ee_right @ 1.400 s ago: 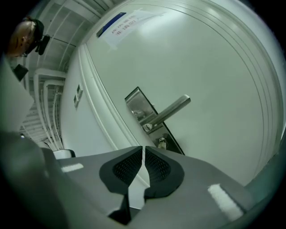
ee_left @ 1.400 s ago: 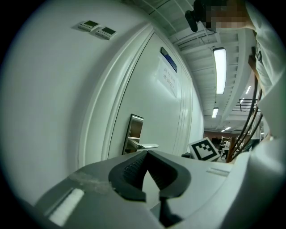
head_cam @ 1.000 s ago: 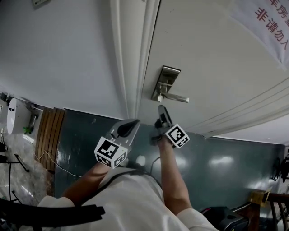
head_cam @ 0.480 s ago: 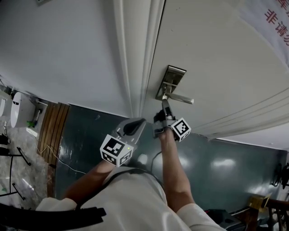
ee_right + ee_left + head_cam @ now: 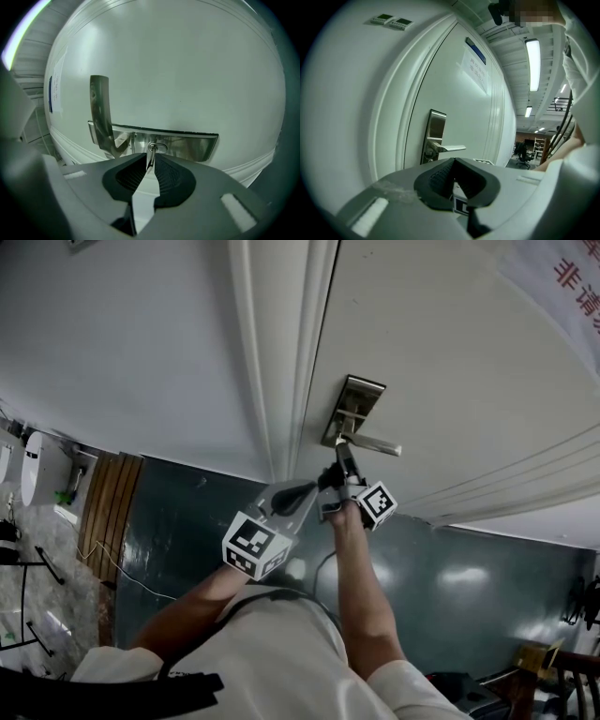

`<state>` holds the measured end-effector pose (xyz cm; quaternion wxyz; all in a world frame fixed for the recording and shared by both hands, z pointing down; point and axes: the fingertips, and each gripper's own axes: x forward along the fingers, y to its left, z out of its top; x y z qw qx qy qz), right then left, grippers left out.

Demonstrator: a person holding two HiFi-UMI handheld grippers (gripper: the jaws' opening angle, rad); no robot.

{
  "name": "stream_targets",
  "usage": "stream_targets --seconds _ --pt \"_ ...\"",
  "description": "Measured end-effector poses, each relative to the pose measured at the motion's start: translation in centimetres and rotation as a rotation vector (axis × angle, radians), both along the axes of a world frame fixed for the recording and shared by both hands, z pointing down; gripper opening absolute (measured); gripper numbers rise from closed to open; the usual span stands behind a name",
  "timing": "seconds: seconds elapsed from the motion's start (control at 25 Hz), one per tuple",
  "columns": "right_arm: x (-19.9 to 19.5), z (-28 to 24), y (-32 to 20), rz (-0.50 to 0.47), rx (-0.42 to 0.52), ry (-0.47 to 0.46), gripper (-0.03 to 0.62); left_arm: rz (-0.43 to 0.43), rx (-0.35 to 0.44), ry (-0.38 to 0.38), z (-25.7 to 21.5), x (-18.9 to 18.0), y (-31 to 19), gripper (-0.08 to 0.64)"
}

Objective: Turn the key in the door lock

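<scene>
The steel lock plate (image 5: 354, 412) with its lever handle (image 5: 373, 443) sits on the white door (image 5: 450, 362). My right gripper (image 5: 339, 450) is up against the plate, just under the lever. In the right gripper view the thin key (image 5: 150, 161) stands in the keyhole (image 5: 157, 147) and lies between the pads. My right gripper (image 5: 151, 158) has just been closing and is now shut on the key. The left gripper (image 5: 307, 487) hovers beside the right one, jaws shut and empty. It points toward the lock plate (image 5: 434, 140) without touching it.
The door frame moulding (image 5: 279, 352) runs just left of the lock, with a white wall (image 5: 122, 343) beyond. A sign with red print (image 5: 567, 277) hangs on the door at upper right. Below are the dark green floor (image 5: 469, 587), a wooden panel (image 5: 103, 512) and a loose cable (image 5: 122, 577).
The right gripper has come up to the lock plate and rolled. The left gripper has shifted right, closer to the right gripper and the door.
</scene>
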<state>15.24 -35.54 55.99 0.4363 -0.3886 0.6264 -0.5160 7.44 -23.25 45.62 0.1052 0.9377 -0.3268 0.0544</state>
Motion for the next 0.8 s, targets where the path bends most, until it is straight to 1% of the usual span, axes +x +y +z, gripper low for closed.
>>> stream_targets --seconds 0.08,0.16,0.2,0.36,0.6,0.72,0.8 --pt "0.1 0.1 0.0 -0.002 -0.008 0.019 0.054 0.009 0.002 0.001 -0.1 0.3 0.0 0.005" --pt "0.1 -0.1 -0.1 -0.005 -0.012 0.074 0.052 0.011 -0.001 -0.001 0.1 0.2 0.0 0.005" --pt "0.1 -0.2 -0.1 -0.005 -0.014 0.131 0.049 0.01 -0.004 -0.002 0.2 0.2 0.0 0.005" --pt "-0.3 -1.3 -0.1 0.002 -0.029 0.457 0.048 0.015 -0.007 -0.003 0.5 0.0 0.1 0.005" --pt "-0.7 -1.6 0.0 0.017 -0.066 0.757 0.048 0.026 -0.006 -0.001 0.5 -0.4 0.3 0.005" --pt "-0.8 -1.5 0.0 0.014 -0.084 0.948 0.049 0.03 -0.005 0.003 0.4 -0.9 0.4 0.005" --pt "-0.9 -1.4 0.0 0.015 -0.093 1.058 0.051 0.034 -0.004 0.006 0.4 -1.2 0.5 0.005"
